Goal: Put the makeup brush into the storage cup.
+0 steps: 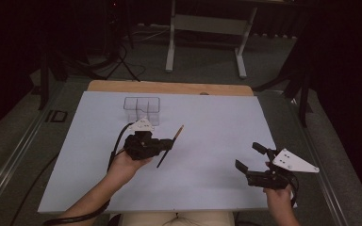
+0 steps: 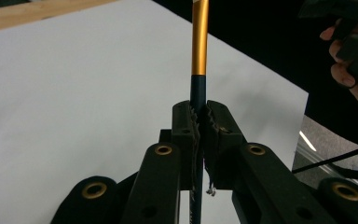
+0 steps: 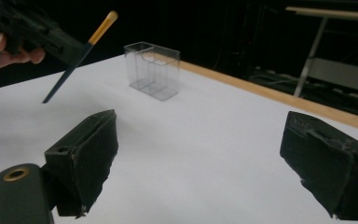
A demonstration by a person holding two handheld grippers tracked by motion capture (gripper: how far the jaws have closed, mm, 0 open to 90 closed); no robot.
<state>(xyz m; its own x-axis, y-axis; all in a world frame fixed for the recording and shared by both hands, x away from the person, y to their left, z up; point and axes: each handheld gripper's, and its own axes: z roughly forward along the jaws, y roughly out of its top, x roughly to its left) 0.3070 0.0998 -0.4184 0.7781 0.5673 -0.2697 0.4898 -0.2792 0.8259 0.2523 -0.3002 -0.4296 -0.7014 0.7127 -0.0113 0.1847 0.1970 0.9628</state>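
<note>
My right gripper (image 1: 250,157) sits nearest me, low over the near right part of the white table sheet (image 1: 207,141). Jaws spread wide, nothing between them. In the right gripper view both black pads stand far apart with bare sheet in the gap. Grey three-cornered plate on top of it, my hand under the body, cable trailing back.

My left gripper (image 1: 167,143) is further in, left of centre, held above the sheet. Jaws pressed together, pinching a brush (image 1: 170,146). Grip is on the dark part of the handle, roughly mid-length. In the left gripper view the toothed pads meet on the dark blue shaft, and the gold section (image 2: 199,37) runs straight up out of the jaws; the dark end drops below them. In the high view the brush lies on a slant: dark end toward me, light tip pointing away and to the right. In the right gripper view the brush (image 3: 79,56) hangs clear of the table, dark tip lowest, pale tip highest. Cannot tell from the frames whether the tip has bristles.

Beyond the left gripper: clear plastic holder (image 1: 142,109), upright on the sheet, inner walls splitting it into compartments. Looks unloaded. Brush and holder are apart, no contact.

Past that, the bare wooden table edge (image 1: 169,87) along the far side of the sheet. Then grey floor and a white metal stand (image 1: 207,33) in the dark background.
</note>
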